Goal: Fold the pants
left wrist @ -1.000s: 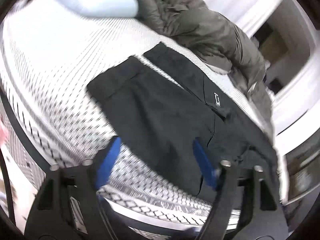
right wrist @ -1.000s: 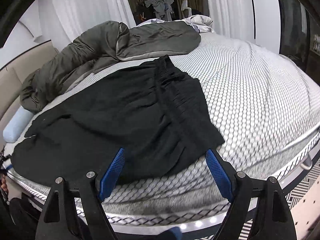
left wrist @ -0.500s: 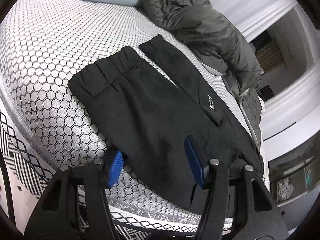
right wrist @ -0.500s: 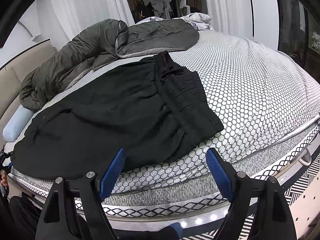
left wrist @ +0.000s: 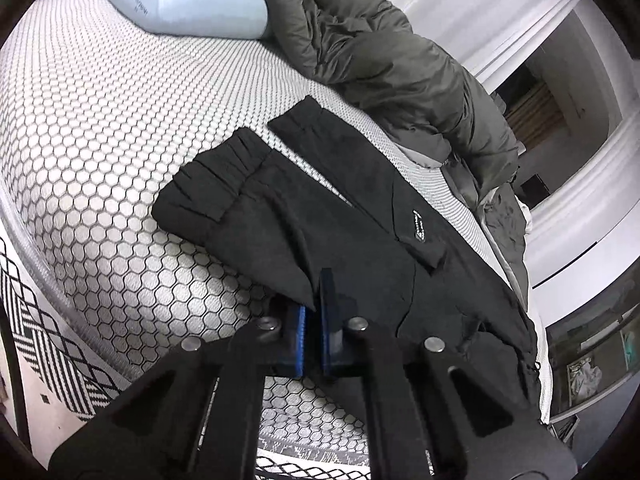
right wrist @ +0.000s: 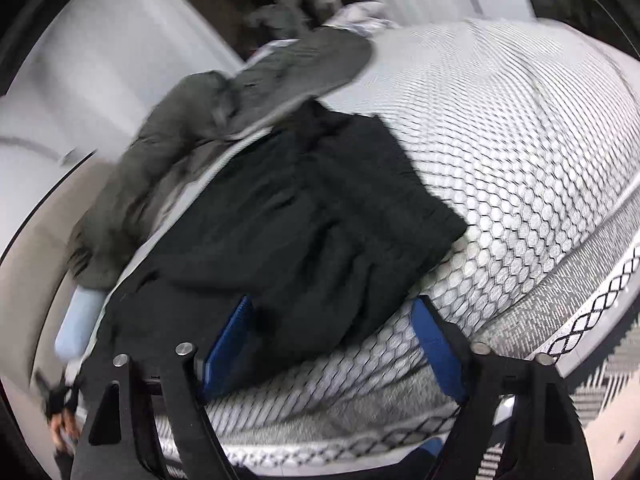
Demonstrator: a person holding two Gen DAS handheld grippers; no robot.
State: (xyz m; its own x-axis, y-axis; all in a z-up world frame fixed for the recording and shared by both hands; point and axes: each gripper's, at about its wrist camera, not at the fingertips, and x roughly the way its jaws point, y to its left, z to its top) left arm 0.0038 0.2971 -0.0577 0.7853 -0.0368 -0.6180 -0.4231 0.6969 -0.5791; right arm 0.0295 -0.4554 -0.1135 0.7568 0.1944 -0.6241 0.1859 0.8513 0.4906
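Observation:
Black pants (left wrist: 360,240) lie flat on the bed, legs pointing toward the pillow and both cuffs showing. My left gripper (left wrist: 316,292) is shut on the near edge of the closer leg, a fold of cloth pinched between its blue pads. The right wrist view is blurred and tilted; it shows the pants (right wrist: 312,208) from the waistband end. My right gripper (right wrist: 331,304) sits low at the bed's edge with its jaws closing. The waist-end edge of the pants lies between its fingers, and the pads stand apart from the cloth.
The mattress (left wrist: 100,128) has a white cover with a black honeycomb print. A grey duvet (left wrist: 380,60) is bunched along the far side, close to the pants. A pale blue pillow (left wrist: 188,0) lies at the head. Patterned floor (left wrist: 40,320) shows below the bed edge.
The left jaws have shut on the near edge of the pant leg. The right gripper has rolled, sunk toward the waistband edge, and its jaws have narrowed.

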